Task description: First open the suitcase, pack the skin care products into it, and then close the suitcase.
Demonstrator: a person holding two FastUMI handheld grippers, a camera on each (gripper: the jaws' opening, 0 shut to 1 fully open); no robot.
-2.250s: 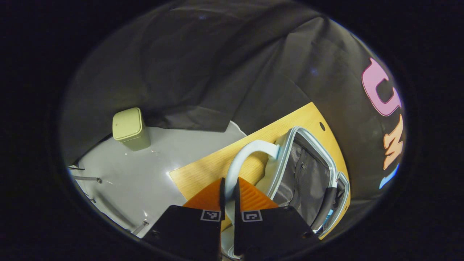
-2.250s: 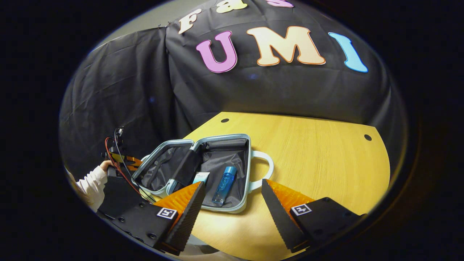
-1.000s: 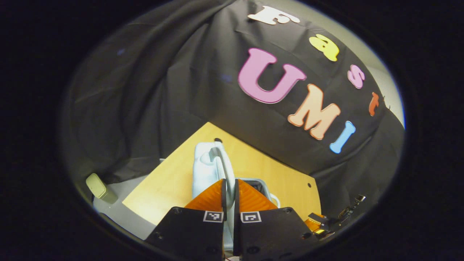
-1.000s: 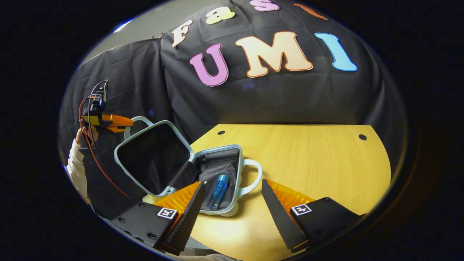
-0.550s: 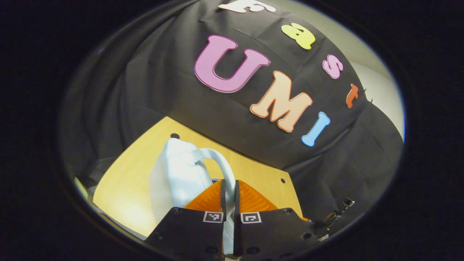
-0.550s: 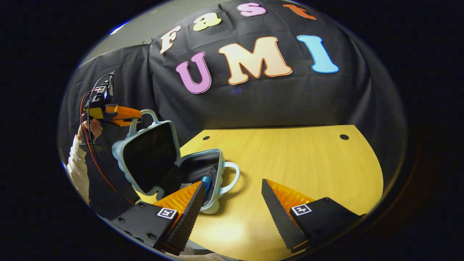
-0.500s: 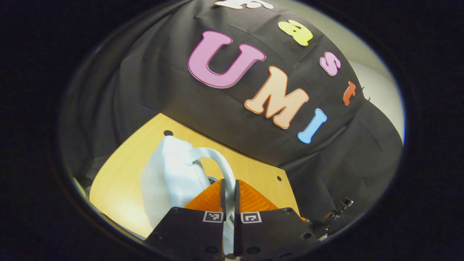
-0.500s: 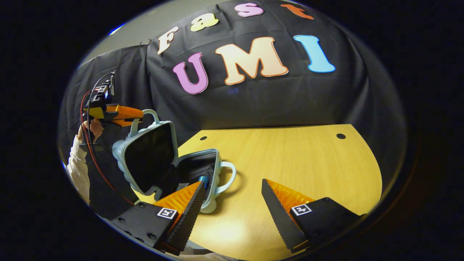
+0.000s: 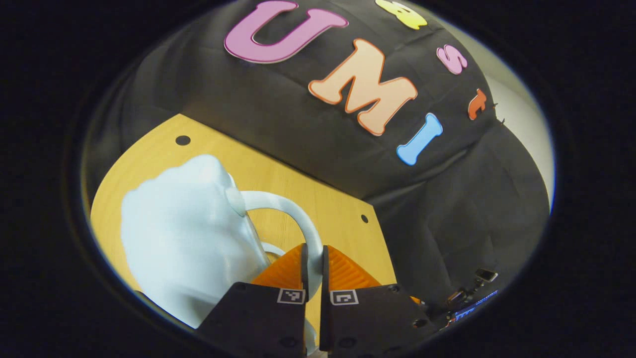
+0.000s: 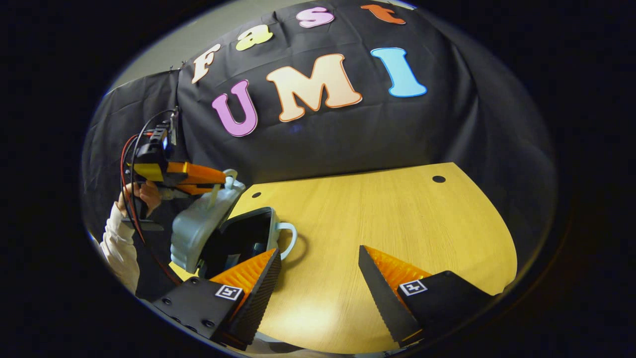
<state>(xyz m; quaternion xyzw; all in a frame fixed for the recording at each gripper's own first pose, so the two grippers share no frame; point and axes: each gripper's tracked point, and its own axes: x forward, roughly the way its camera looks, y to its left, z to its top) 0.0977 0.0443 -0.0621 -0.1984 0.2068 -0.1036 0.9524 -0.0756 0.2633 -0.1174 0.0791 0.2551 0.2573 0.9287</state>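
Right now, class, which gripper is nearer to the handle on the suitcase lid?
Left. The left gripper is shut on the lid handle. The right gripper hovers open over the table, apart from the suitcase.

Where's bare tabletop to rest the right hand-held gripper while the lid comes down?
Bare wood runs from the suitcase and its lower handle across to the table edge by the black cloth, ahead of the right hand-held gripper. It is crowded at the table's left end: the left hand-held gripper holds the lid's handle there.
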